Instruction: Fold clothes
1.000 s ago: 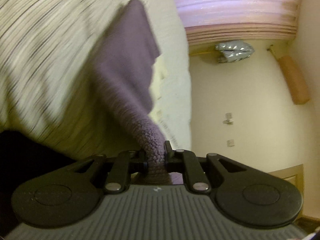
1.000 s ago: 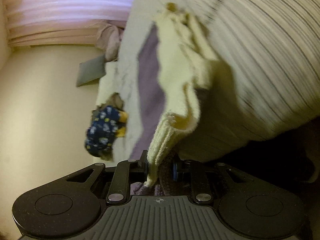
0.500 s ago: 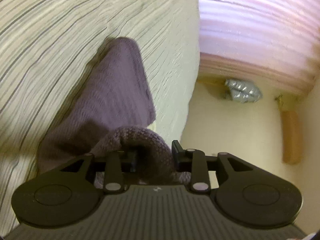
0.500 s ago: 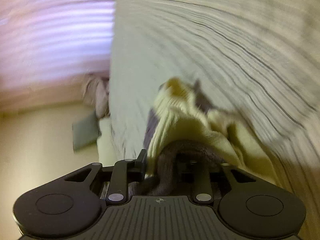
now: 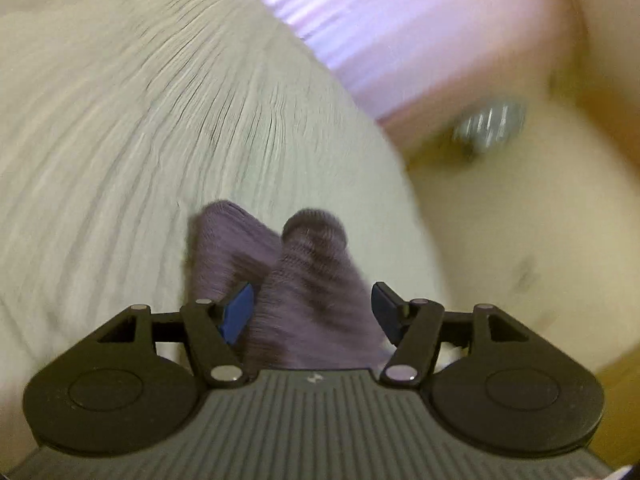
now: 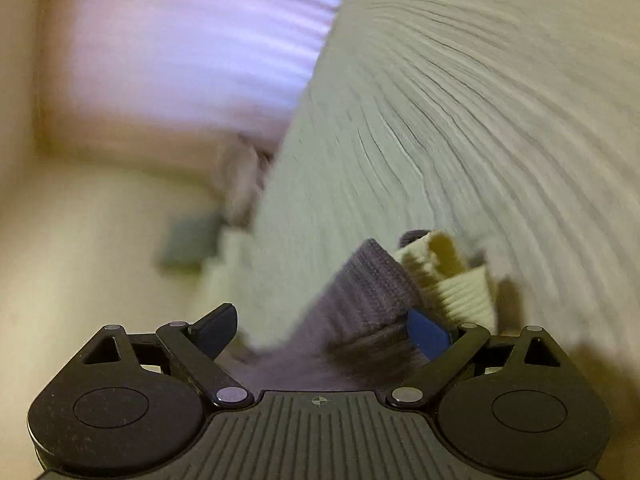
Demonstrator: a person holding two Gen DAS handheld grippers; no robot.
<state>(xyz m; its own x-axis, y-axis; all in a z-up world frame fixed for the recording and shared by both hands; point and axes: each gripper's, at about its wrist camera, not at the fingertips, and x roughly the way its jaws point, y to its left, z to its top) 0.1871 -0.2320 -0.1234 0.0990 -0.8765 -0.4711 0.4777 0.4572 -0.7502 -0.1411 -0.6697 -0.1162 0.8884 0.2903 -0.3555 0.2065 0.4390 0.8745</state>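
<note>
A purple knit garment (image 5: 312, 280) lies bunched on the striped bed cover (image 5: 140, 140). My left gripper (image 5: 312, 312) straddles it with its jaws opening. The right pad stands clear of the cloth and the left pad only brushes it. In the right wrist view the same purple garment (image 6: 360, 300) shows a cream ribbed part (image 6: 452, 276) folded against it. My right gripper (image 6: 322, 334) has its jaws opening wide around the cloth. The fabric rests near the blue right pad and the left finger is well clear. Both views are blurred.
The bed cover (image 6: 460, 120) fills most of both views, and its edge drops to a cream floor (image 6: 80, 260). Pink curtains (image 5: 400, 20) hang behind. On the floor lie a silver bag (image 5: 490, 126), a grey item (image 6: 188, 240) and a pale bundle (image 6: 240, 184).
Both grippers were shut on the hanging garment. They have swung forward over the bed, the cloth has come down onto the cover, and both pairs of jaws have spread apart.
</note>
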